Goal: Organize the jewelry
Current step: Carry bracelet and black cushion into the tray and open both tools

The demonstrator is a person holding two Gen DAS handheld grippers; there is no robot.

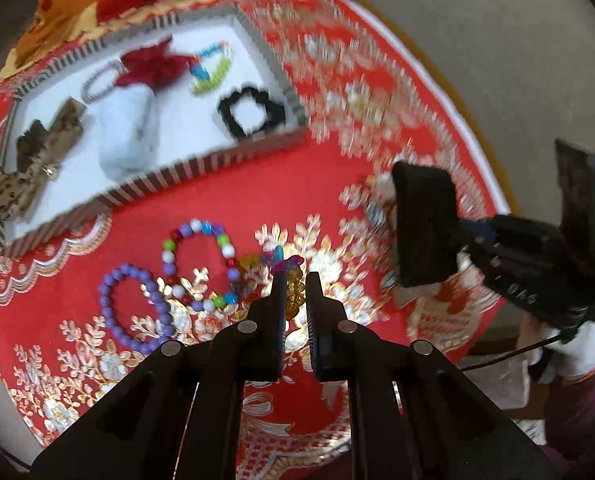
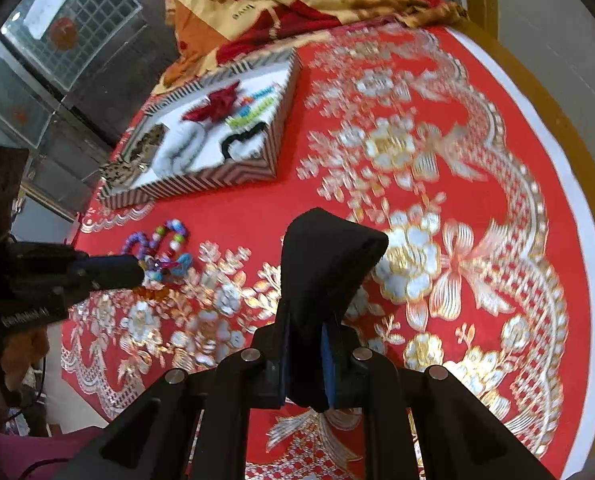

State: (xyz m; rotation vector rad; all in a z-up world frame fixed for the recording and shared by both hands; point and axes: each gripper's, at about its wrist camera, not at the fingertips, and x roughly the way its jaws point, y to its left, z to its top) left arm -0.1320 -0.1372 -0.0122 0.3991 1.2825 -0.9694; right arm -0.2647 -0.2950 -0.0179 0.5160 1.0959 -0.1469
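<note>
Jewelry lies in two places on the red gold-embroidered cloth surface [image 1: 225, 200]: a purple round-bead bracelet [image 1: 133, 308] and a multicoloured bead bracelet [image 1: 201, 264] side by side on the cloth, and more pieces in the striped shallow cardboard tray [image 1: 201, 166] farther back, among them a black scrunchie [image 1: 251, 110] and a red fabric scrunchie [image 1: 153, 64]. The left claw [image 1: 295, 292] points steeply down, its jaws pinching a small gold-and-pink trinket [image 1: 293, 280] that stands upright between the pads, its long axis along the fingers. The right claw [image 2: 305, 336], also tilted steeply down, is pressed together on a black pouch-like holder [image 2: 325, 264] that rises upright from the jaws. Motion blur smears the fine detail.
</note>
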